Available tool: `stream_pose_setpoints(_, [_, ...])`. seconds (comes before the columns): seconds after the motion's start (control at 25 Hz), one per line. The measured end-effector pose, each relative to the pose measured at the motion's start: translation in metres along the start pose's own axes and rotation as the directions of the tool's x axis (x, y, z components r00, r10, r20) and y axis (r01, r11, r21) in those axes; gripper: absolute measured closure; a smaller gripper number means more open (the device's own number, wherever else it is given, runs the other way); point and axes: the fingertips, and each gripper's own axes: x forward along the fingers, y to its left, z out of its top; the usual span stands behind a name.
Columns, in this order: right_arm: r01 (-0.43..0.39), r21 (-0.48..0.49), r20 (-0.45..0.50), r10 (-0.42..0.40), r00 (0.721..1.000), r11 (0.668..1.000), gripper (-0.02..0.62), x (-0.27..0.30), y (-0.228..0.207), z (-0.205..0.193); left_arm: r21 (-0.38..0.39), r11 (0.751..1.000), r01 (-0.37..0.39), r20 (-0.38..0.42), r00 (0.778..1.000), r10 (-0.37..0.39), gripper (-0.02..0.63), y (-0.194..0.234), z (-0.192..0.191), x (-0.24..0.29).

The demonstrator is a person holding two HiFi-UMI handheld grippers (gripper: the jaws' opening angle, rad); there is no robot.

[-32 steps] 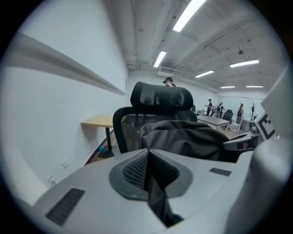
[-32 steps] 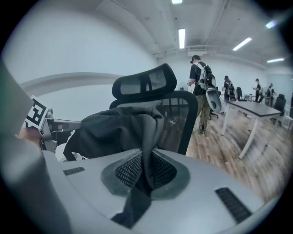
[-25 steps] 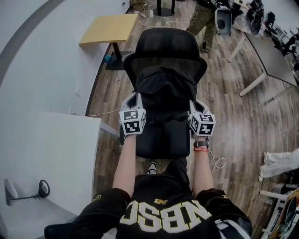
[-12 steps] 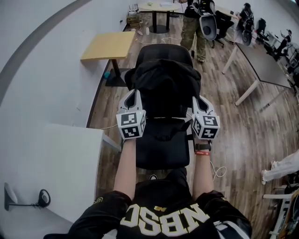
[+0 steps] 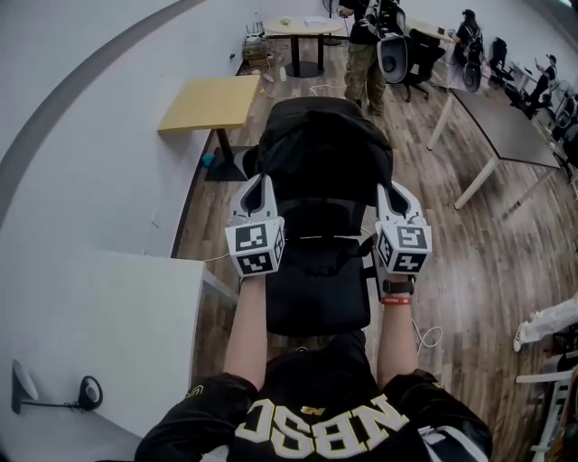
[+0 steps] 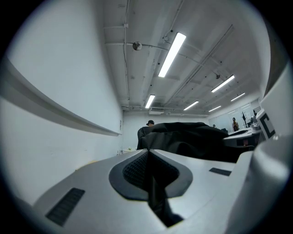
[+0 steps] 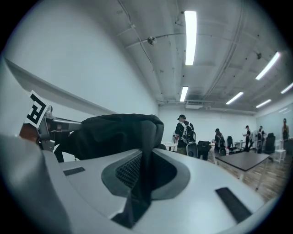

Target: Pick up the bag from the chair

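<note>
The black bag [image 5: 323, 158] hangs between my two grippers, lifted over the black office chair [image 5: 316, 293], whose seat shows bare below it. At the bag's left side my left gripper [image 5: 259, 191] is shut on a black strap [image 6: 154, 194], which runs down between its closed jaws. On the bag's right side my right gripper [image 5: 392, 194] is shut on another strap [image 7: 141, 183]. The bag's dark bulk [image 6: 197, 137] fills the left gripper view beyond the jaws. It also rises just past the jaws of the right gripper, as the bag [image 7: 112, 132].
A small wooden table [image 5: 212, 102] stands left of the chair near the wall. A white desk [image 5: 99, 316] lies at my lower left. A grey table [image 5: 506, 117] is at the right. People [image 5: 366, 45] and a round table [image 5: 302, 27] are behind. A white cable [image 5: 424, 338] lies on the floor.
Both grippers have risen with the bag, which has come up off the chair seat. More of the bare seat shows beneath it now.
</note>
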Motion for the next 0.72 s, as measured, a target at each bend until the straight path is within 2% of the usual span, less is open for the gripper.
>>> stream_pose_setpoints(0.48, [-0.010,0.009,0.004,0.010,1.000,1.000,0.548,-0.003,0.004,0.003,-0.010,1.000,-0.008,0.004,1.000,0.008,0.584,0.001,0.001,-0.005])
stream_pose_setpoints(0.72, [-0.024,0.024,-0.016,0.024,1.000,0.999,0.548,0.007,0.002,0.001,-0.011,1.000,-0.010,-0.022,1.000,0.010,0.584,0.003,-0.002,0.003])
